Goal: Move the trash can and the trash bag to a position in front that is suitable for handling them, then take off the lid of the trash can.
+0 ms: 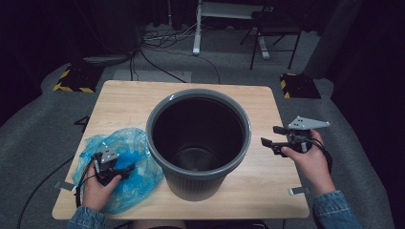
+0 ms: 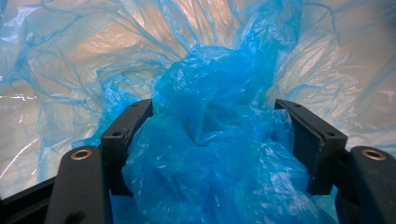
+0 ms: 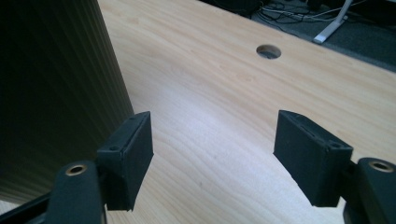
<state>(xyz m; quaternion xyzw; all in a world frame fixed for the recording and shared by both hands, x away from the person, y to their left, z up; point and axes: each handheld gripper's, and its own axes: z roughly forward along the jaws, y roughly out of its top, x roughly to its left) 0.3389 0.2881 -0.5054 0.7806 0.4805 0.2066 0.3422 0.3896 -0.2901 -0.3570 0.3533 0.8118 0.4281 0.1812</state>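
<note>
Crumpled blue bag on the near-left bench bulges between the wide left claw, so it may slip when pinched, while the right claw waits wide beside the bin.

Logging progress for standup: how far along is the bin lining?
Early. Done: nothing; the round grey plastic bin stands unlined. In hand: the left hand-held gripper has its jaws open around a bunch of the crumpled blue plastic bag. The right hand-held gripper waits open beside the bin. Left: lift, open, fit.
</note>
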